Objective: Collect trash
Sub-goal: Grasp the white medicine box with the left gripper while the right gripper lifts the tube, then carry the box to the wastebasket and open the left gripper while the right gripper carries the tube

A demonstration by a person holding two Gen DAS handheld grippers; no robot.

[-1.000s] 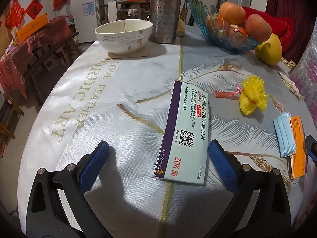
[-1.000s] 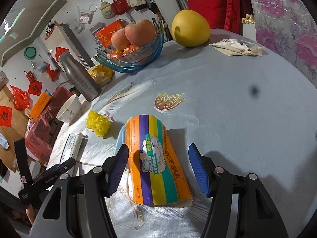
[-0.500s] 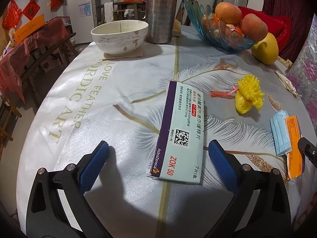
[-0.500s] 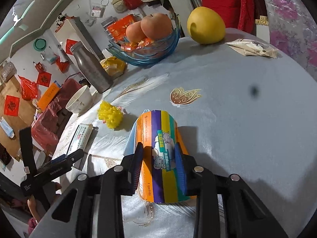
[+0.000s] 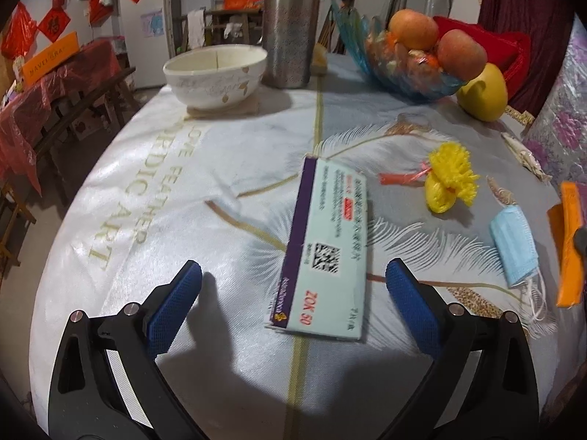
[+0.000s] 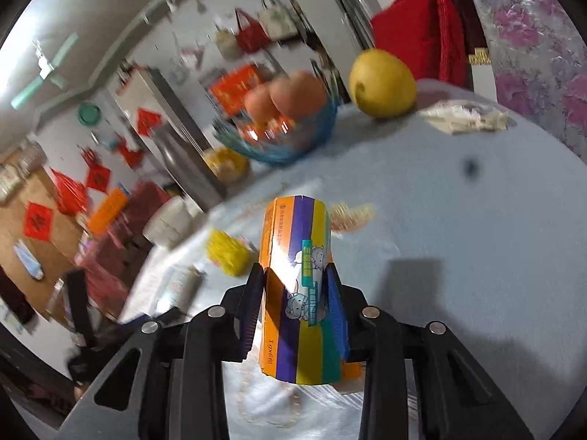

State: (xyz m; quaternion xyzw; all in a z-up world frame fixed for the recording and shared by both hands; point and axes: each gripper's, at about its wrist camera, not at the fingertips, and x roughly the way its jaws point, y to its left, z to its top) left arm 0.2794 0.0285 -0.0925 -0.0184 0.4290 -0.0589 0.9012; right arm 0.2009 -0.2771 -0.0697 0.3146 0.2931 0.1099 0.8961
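Left wrist: blue bowl (image 5: 411, 77) holds fruit | left claw (image 5: 293, 282) apart | right claw (image 6: 295, 289) closing on striped box (image 6: 297, 275)

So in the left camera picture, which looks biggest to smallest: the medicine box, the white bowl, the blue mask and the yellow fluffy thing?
1. medicine box, though it lies nearest the camera
2. white bowl
3. blue mask and yellow fluffy thing: about alike, too close to rank
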